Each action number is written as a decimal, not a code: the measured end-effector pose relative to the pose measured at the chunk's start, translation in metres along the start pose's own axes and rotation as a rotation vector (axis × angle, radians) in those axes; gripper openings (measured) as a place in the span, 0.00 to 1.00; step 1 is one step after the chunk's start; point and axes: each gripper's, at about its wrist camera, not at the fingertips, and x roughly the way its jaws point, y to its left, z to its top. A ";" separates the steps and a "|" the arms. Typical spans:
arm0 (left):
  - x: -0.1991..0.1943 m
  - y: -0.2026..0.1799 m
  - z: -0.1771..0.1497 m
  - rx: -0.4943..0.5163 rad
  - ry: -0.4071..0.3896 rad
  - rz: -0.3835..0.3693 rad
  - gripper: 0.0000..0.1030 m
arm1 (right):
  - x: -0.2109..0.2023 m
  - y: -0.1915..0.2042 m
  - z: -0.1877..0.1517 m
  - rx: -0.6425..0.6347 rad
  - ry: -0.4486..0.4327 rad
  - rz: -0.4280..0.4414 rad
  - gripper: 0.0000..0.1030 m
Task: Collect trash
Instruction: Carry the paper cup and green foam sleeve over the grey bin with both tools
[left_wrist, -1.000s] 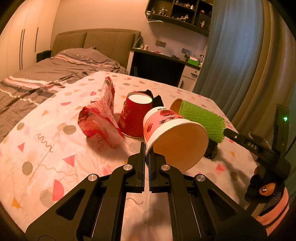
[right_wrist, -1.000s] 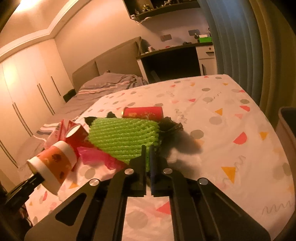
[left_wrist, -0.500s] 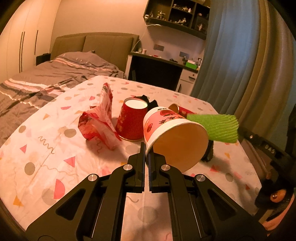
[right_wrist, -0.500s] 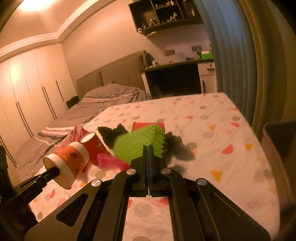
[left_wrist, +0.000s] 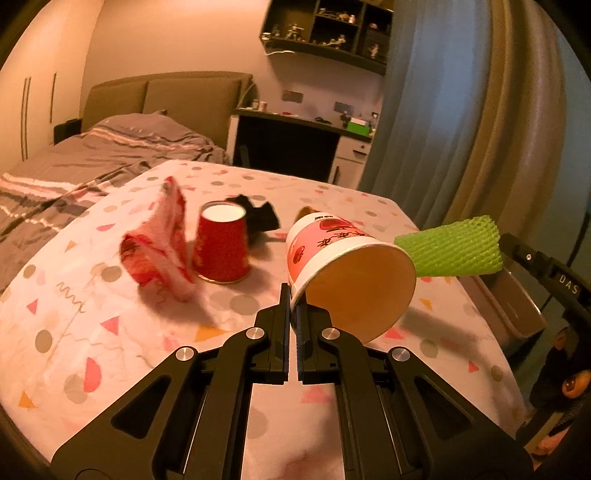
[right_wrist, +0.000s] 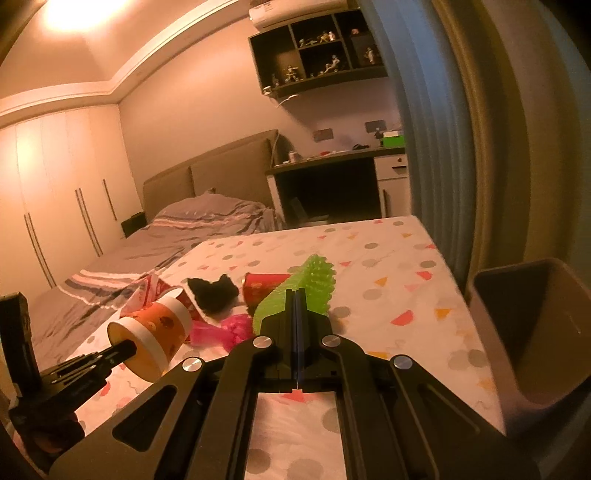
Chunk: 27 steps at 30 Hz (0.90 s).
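My left gripper (left_wrist: 293, 295) is shut on the rim of a white paper cup with red print (left_wrist: 332, 251), held tilted above the table, its open mouth toward the camera. My right gripper (right_wrist: 296, 295) is shut on a green foam net sleeve (right_wrist: 310, 282), lifted off the table; the sleeve (left_wrist: 452, 251) also shows at the right of the left wrist view. On the patterned tablecloth (left_wrist: 110, 332) remain an upside-down red cup (left_wrist: 221, 243), a crumpled red wrapper (left_wrist: 162, 247), black scraps (left_wrist: 258, 216), a lying red cup (right_wrist: 264, 286) and pink plastic (right_wrist: 221, 330).
A grey-brown bin (right_wrist: 532, 332) stands open at the table's right edge. A bed (right_wrist: 166, 236) lies beyond the table on the left, a dark desk (right_wrist: 332, 184) behind it, and curtains (left_wrist: 461, 110) hang on the right.
The right gripper has lifted the green foam sleeve off the pile and carried it up and rightward toward the bin. The left gripper with the cup has drifted slightly.
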 end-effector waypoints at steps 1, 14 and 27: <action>0.001 -0.003 0.001 0.006 0.000 -0.005 0.02 | -0.002 -0.002 0.000 0.002 -0.002 -0.003 0.00; 0.020 -0.074 0.004 0.111 0.012 -0.098 0.02 | -0.037 -0.043 0.000 0.040 -0.054 -0.086 0.00; 0.043 -0.162 0.007 0.215 0.024 -0.225 0.02 | -0.070 -0.095 0.000 0.085 -0.099 -0.206 0.00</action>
